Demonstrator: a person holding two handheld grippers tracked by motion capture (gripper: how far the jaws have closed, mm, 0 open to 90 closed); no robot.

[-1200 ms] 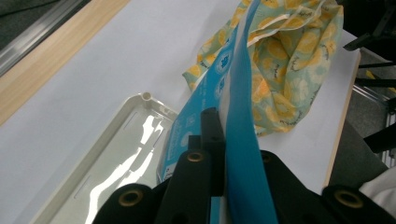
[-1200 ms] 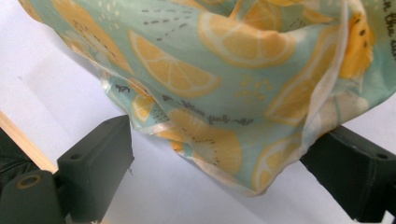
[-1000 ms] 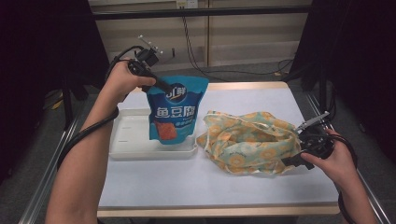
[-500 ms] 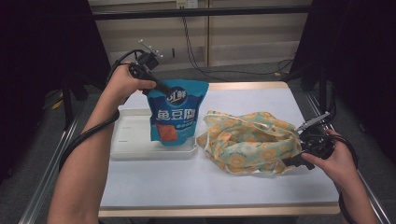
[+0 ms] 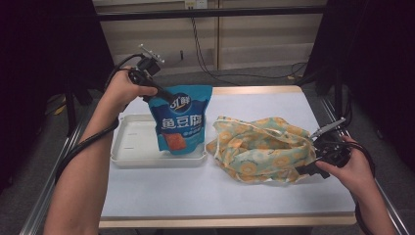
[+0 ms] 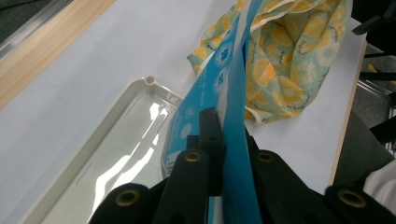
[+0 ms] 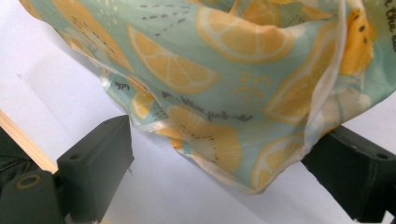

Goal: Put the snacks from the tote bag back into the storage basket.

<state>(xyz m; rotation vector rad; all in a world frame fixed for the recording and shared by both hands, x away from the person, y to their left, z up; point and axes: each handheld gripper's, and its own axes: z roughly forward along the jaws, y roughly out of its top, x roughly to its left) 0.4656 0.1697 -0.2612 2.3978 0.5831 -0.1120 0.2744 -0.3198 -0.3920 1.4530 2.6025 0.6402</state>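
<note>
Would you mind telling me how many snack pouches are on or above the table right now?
1. The blue pouch hangs from the left gripper over the white tray; the fabric bag may hide others.

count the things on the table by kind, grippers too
blue snack pouch: 1
white tray: 1
lemon-print fabric bag: 1
hand-held grippers: 2, left gripper and right gripper
total: 5

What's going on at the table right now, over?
Left gripper clamped on blue snack pouch, above white tray. Right gripper open at lemon-print bag. Nothing between.
</note>
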